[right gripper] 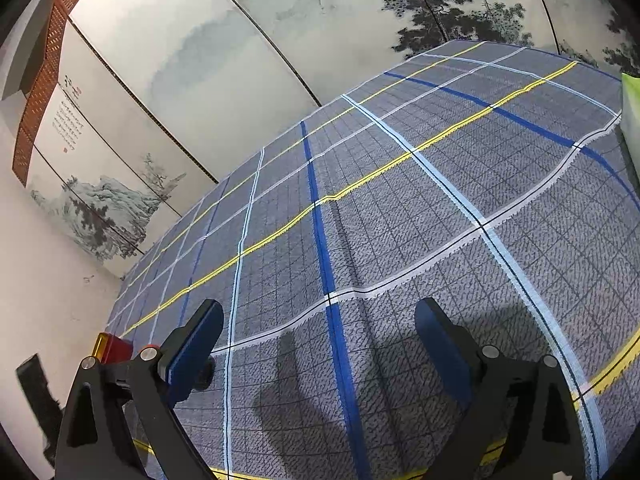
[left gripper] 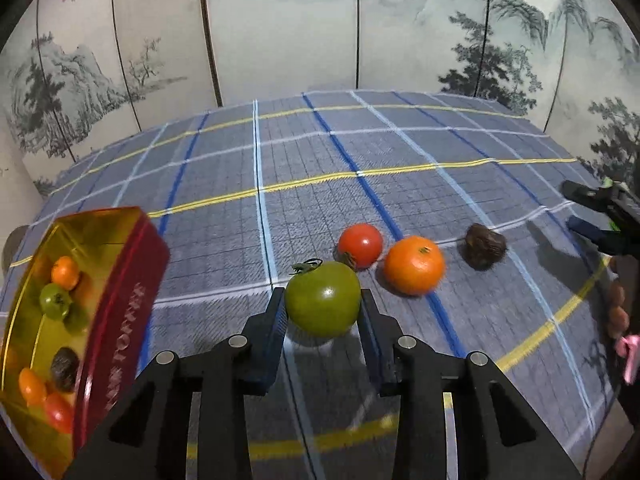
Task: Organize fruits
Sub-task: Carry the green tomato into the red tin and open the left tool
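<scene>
In the left wrist view my left gripper (left gripper: 322, 300) is shut on a green tomato (left gripper: 322, 298), its pads touching both sides, just above the plaid tablecloth (left gripper: 280, 168). Beyond it lie a red tomato (left gripper: 360, 245), an orange mandarin (left gripper: 414, 265) and a dark brown fruit (left gripper: 484, 246). A red tin with a gold inside (left gripper: 108, 280) stands at the left and holds several small fruits. My right gripper (right gripper: 320, 332) is open and empty over bare cloth; it also shows at the right edge of the left wrist view (left gripper: 600, 216).
A folding screen painted with landscapes (left gripper: 280, 20) stands behind the table. In the right wrist view a corner of the red tin (right gripper: 114, 347) shows at the lower left, and a green-white object (right gripper: 631, 112) sits at the right edge.
</scene>
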Demonstrator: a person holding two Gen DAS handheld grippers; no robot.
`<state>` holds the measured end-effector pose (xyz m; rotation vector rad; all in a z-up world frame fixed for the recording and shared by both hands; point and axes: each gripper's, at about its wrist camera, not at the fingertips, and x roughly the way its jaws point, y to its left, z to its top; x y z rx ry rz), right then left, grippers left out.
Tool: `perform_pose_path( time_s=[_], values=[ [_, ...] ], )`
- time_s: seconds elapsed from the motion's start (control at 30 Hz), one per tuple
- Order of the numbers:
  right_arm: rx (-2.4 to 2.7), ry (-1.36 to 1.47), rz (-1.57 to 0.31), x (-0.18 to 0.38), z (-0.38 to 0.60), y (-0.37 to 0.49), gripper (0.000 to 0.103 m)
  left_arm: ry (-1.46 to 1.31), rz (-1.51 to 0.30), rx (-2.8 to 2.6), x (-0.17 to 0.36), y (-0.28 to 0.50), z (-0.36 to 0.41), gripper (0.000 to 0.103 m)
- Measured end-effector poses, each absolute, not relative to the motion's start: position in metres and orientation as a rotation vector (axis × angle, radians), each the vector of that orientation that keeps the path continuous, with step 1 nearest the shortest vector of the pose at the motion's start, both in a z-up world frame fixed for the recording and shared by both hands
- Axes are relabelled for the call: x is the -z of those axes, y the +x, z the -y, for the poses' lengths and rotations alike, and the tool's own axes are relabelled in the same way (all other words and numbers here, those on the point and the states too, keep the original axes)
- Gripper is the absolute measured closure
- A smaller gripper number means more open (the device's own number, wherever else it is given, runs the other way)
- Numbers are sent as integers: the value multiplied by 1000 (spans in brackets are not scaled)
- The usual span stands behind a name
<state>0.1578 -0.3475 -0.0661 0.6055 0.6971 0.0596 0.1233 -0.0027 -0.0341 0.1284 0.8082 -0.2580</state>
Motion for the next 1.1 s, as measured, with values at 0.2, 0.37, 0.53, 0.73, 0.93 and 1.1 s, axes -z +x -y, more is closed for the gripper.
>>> perform_pose_path(
  time_s=[0.2, 0.37, 0.53, 0.73, 0.93, 1.1],
  values=[
    [-59, 605, -698, 66, 348, 158, 8, 108, -764, 261, 7, 95, -11, 67],
    [-60, 604, -698, 66, 348, 158, 8, 70, -721, 242, -20, 76, -35, 67],
    [-59, 603, -699, 66, 348, 158, 8, 36, -687, 171, -41, 59, -80, 67],
    [-59, 603, -699, 66, 348, 158, 7, -28, -676, 29, -47, 45, -153, 67],
    [-57, 600, -700, 67, 348, 158, 7, -121, -695, -102, -38, 32, -219, 67],
    [-54, 594, -704, 68, 349, 158, 7, -171, -717, -163, -25, 24, -250, 67]
  ],
)
